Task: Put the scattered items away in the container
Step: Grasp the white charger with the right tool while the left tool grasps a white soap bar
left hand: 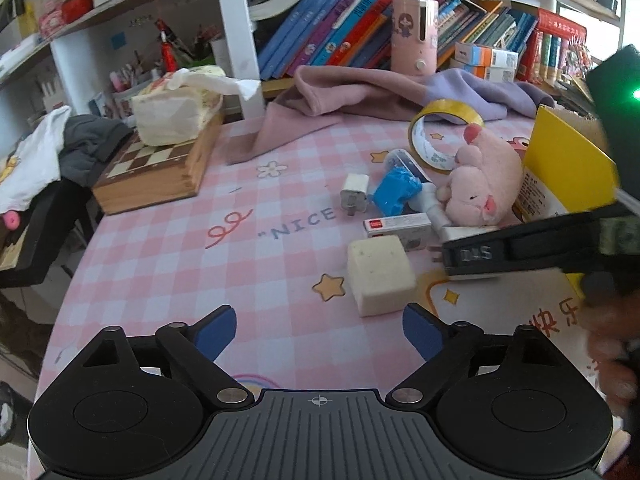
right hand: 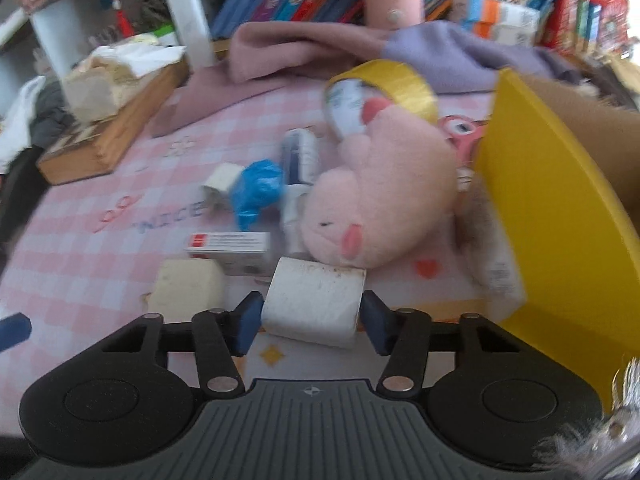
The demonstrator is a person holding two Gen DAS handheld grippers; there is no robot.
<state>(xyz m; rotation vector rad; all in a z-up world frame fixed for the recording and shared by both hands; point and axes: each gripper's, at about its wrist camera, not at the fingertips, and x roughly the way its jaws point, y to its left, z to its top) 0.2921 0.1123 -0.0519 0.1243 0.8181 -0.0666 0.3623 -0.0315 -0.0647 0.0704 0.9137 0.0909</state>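
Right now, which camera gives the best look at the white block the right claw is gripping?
The right wrist view: the white block sits large and central between the right claw fingers, though slightly blurred. The left wrist view shows only a sliver of it behind the right claw.

left gripper (left hand: pixel 319 330) fingers spread wide, right gripper (right hand: pixel 312 320) fingers clamped

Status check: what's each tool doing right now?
Left tool open, empty. Right tool shut on white block. Pink plush pig crowds path to yellow box.

Pink-checked tablecloth (left hand: pixel 168 264), yellow box (left hand: pixel 568 168)
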